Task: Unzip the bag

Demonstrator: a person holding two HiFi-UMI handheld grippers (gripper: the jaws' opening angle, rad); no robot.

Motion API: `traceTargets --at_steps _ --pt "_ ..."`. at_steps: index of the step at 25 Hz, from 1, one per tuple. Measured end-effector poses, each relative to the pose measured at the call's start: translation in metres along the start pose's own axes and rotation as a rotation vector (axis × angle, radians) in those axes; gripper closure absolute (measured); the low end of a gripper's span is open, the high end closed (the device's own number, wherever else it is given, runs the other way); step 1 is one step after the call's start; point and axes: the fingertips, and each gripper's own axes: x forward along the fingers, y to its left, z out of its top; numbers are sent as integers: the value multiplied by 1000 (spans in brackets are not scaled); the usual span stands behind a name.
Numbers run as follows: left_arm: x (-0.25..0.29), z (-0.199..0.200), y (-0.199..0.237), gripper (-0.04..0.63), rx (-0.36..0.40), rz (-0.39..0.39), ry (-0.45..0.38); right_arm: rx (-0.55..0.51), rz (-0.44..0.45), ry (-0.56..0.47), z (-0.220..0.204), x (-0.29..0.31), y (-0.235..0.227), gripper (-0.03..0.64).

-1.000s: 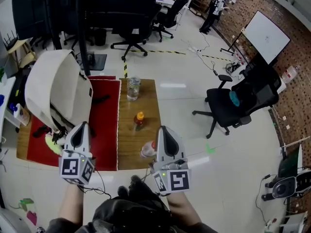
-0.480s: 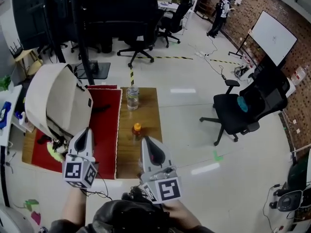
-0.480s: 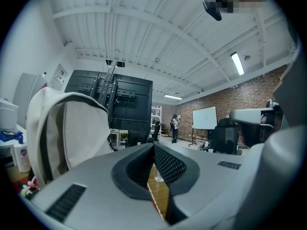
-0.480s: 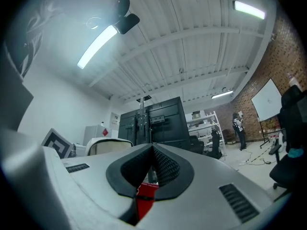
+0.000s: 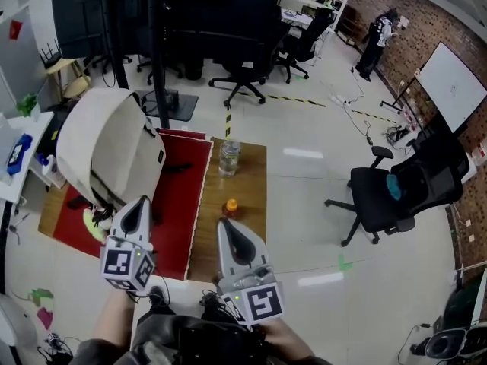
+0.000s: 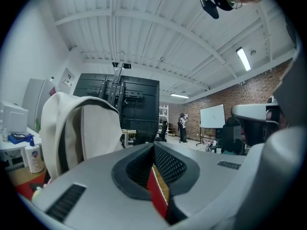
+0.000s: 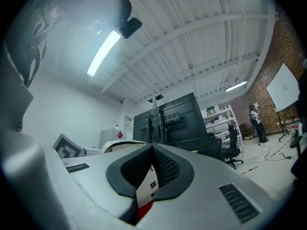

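A cream-white backpack (image 5: pixel 106 149) with dark straps stands upright on the red mat (image 5: pixel 176 196) at the left of a low wooden table (image 5: pixel 247 179). It also fills the left of the left gripper view (image 6: pixel 79 133). My left gripper (image 5: pixel 138 205) is shut and empty, hovering just in front of the bag's lower right corner. My right gripper (image 5: pixel 227 229) is shut and empty too, held over the table's near edge, right of the mat. In the right gripper view only the bag's top (image 7: pixel 125 144) peeks over the jaws.
A clear water bottle (image 5: pixel 228 158) and a small orange-capped bottle (image 5: pixel 230 207) stand on the bare wood. A yellow-green object (image 5: pixel 94 224) lies at the bag's foot. Office chairs (image 5: pixel 396 192) and a black cabinet (image 5: pixel 137 14) surround the table; a person (image 5: pixel 377 40) stands far off.
The head view has shifted, so the table and bag sit further right and up. My right gripper has moved left, toward the mat. Both grippers stay shut.
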Motion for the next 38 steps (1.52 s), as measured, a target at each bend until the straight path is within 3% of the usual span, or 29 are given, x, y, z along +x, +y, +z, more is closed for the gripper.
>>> traceTargets --at_steps 9,16,22,27,31,35,38 --pt "-19 -4 98 568 -16 -41 -11 40 -44 3 -37 68 83 606" --pt "-46 -4 144 568 -4 -166 -36 7 -32 23 -64 120 158 605" --pt "-74 -33 189 568 0 -202 14 2 -54 72 -101 149 194 606" --pt "-80 -44 220 568 24 -216 -11 0 -49 117 -132 165 212 605" --pt "-79 -62 247 566 -19 -212 37 6 -51 148 -155 180 224 606" --pt "-76 -84 244 517 76 -353 96 3 -79 170 -173 196 231 606" --pt "-76 -98 236 396 193 -431 147 -3 -105 188 -182 205 234 606"
